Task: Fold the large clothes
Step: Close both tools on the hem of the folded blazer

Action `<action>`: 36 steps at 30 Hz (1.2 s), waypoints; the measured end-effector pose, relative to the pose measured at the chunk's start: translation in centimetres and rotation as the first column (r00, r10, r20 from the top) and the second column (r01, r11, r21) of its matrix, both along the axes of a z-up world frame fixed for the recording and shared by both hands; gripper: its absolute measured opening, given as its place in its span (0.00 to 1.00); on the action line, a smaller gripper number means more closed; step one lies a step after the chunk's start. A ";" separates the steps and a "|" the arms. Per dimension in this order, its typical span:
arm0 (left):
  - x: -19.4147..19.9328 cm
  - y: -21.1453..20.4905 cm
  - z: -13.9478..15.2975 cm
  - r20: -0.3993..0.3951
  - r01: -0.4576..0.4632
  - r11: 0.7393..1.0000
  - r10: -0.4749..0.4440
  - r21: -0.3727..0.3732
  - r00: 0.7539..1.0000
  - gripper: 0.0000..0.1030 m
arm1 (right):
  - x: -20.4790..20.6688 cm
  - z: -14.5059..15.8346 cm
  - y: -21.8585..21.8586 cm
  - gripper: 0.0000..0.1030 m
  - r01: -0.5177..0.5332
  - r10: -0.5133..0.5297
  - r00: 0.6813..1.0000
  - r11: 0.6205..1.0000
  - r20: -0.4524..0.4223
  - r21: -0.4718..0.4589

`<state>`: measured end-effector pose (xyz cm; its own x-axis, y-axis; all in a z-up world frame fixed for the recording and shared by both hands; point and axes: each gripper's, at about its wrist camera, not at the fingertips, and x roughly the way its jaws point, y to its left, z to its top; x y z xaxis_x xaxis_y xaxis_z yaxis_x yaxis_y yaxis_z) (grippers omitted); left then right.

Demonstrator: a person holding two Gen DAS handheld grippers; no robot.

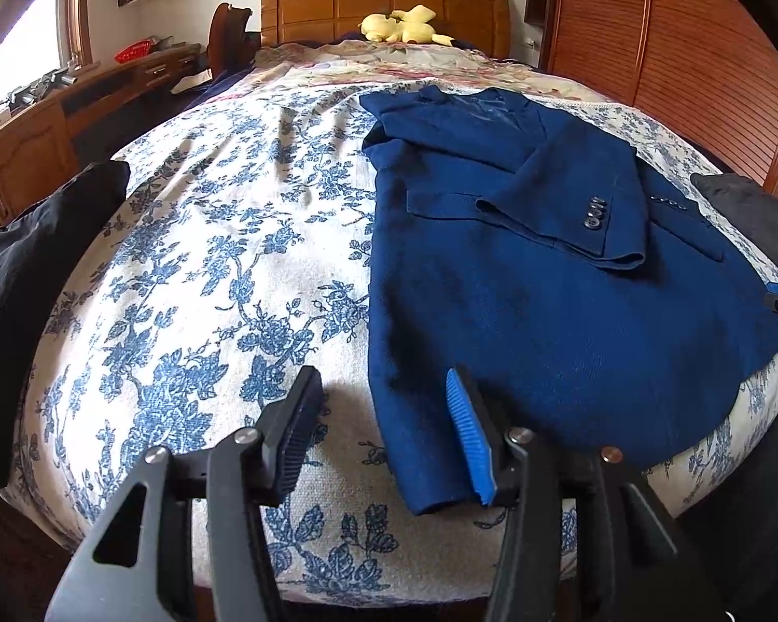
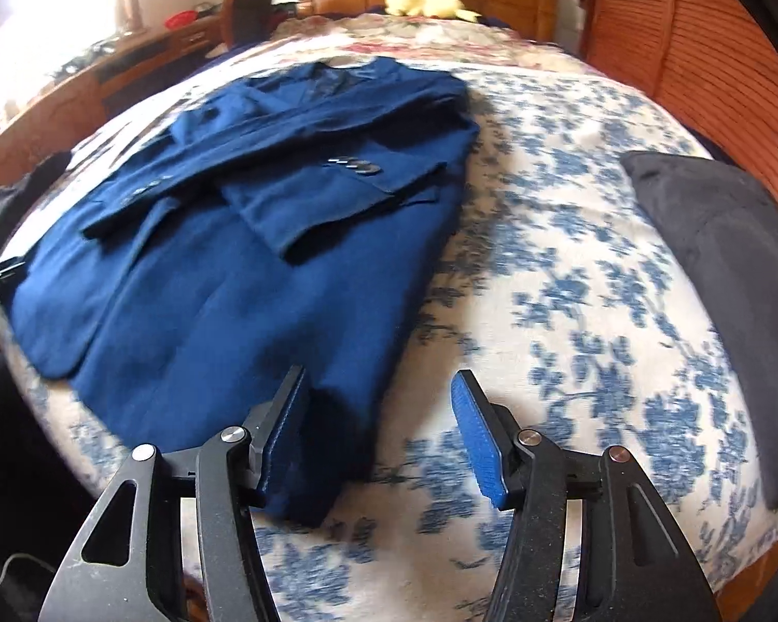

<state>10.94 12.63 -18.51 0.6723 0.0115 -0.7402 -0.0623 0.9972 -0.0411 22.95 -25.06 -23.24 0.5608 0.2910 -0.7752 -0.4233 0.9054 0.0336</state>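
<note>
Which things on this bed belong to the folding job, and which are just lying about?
Belongs to the job:
- blue jacket, sleeves folded across it
- left tool, open
- right tool, open

Just lying about:
- yellow plush toy
- black garment
- dark grey cloth

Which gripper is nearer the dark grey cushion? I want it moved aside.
Right. The right gripper hangs over the blue jacket's hem, beside the dark grey cushion; the left gripper is across the jacket.
</note>
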 end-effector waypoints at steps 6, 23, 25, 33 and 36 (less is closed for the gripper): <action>-0.8 0.0 0.3 -0.007 0.009 1.000 -0.010 -0.020 1.000 0.47 | -0.6 -0.1 1.3 0.48 -0.063 0.063 0.998 0.998 -0.021 0.027; -2.8 -0.6 0.6 0.006 0.049 0.996 -0.049 -0.077 0.999 0.41 | -0.2 -1.1 0.7 0.52 -0.047 0.051 0.998 0.994 -0.045 0.095; -2.7 -0.5 0.4 0.013 0.055 0.993 -0.054 -0.105 0.998 0.33 | 0.0 -1.3 0.5 0.53 -0.047 0.054 0.997 0.992 -0.058 0.115; -2.6 -1.0 2.5 0.067 0.066 0.990 -0.059 -0.122 0.996 0.02 | -0.4 0.4 1.3 0.12 -0.120 0.124 0.992 0.980 -0.012 0.157; -3.3 -0.9 5.6 0.141 0.062 0.991 -0.046 -0.115 0.989 0.02 | -0.5 2.5 1.0 0.10 -0.117 0.112 0.993 0.970 0.037 0.213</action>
<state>7.67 11.72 -12.95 0.7654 -0.1103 -0.6341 0.0063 0.9864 -0.1640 22.46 -24.08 -20.75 0.5322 0.5123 -0.6741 -0.5269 0.8236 0.2099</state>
